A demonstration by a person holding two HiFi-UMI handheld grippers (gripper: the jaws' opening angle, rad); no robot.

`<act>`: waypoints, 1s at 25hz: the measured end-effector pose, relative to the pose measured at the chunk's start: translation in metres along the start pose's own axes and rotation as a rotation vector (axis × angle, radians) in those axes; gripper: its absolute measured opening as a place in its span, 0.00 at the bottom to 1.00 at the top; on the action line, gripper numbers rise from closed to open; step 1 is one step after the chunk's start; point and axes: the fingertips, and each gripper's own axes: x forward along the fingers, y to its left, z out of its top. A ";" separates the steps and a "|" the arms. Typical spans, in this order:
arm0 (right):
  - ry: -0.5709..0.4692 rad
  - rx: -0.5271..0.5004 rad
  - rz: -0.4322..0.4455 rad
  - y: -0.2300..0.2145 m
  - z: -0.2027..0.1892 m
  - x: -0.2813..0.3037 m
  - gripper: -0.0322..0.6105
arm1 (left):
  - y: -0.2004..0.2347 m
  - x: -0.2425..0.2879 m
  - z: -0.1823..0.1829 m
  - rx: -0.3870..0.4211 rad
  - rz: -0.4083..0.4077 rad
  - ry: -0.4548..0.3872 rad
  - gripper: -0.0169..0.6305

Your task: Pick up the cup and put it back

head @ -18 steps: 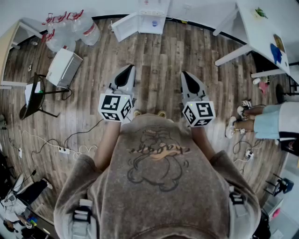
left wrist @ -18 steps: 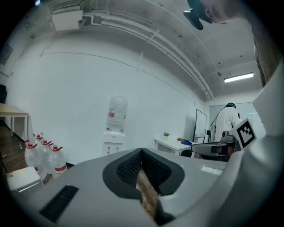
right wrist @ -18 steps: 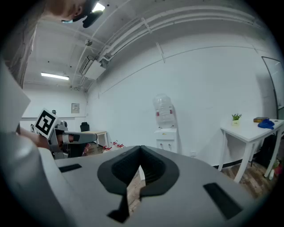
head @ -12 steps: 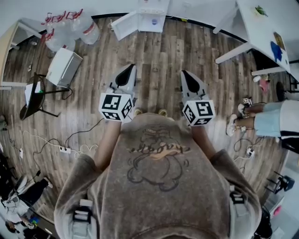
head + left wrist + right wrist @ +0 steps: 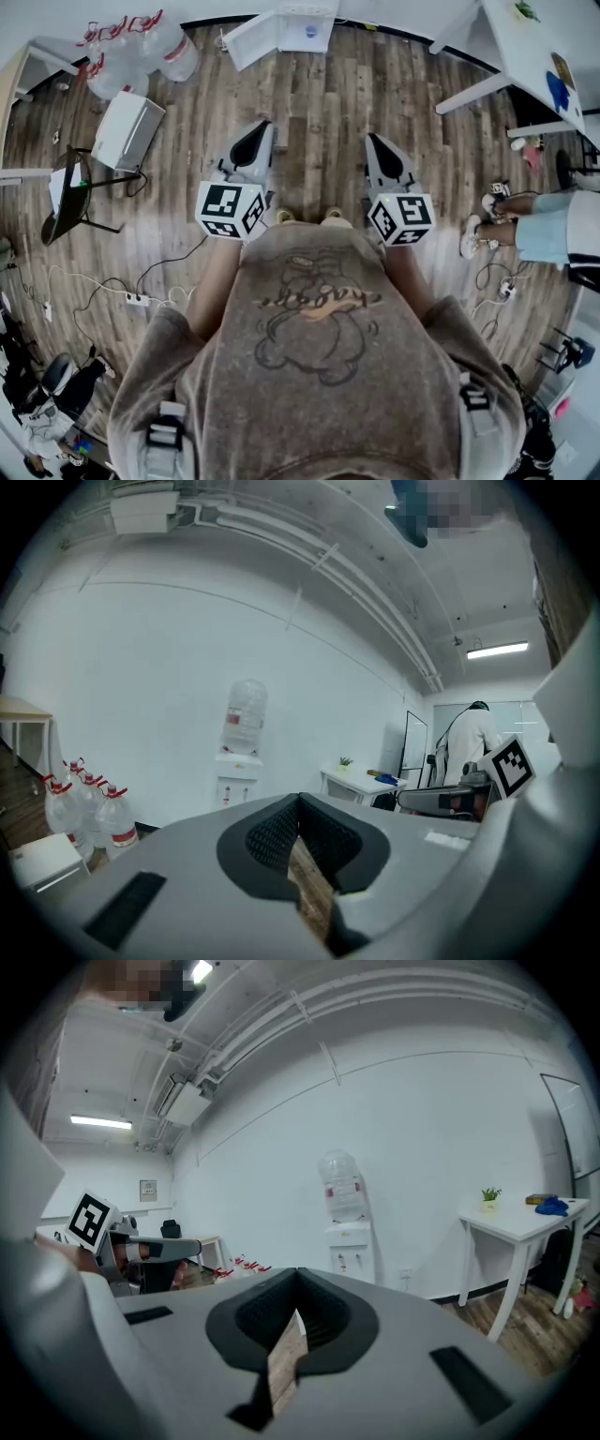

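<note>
Both clenched on nothing, the left claw (image 5: 263, 126) and right claw (image 5: 372, 140) are held level over the wooden floor (image 5: 319, 94), apparently idle: no cup is in sight.

Office-like lab room where I stood, white walls (image 5: 141, 686), wood-plank floor (image 5: 319, 103), water dispenser (image 5: 347, 1241), spare bottles (image 5: 131, 56) along the wall, white table (image 5: 521, 1216), power strip (image 5: 137, 300) trailing cables.
</note>
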 end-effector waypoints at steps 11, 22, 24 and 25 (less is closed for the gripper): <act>-0.014 0.024 -0.057 0.015 -0.007 0.024 0.05 | 0.036 0.003 -0.008 0.005 -0.059 0.019 0.03; -0.026 0.033 -0.080 -0.025 0.010 0.096 0.05 | 0.073 0.074 0.002 0.001 -0.074 0.040 0.03; -0.024 0.036 -0.085 -0.041 0.015 0.114 0.05 | 0.080 0.097 0.006 -0.001 -0.071 0.043 0.03; -0.018 0.038 -0.087 -0.050 0.018 0.123 0.05 | 0.083 0.109 0.009 -0.004 -0.071 0.045 0.03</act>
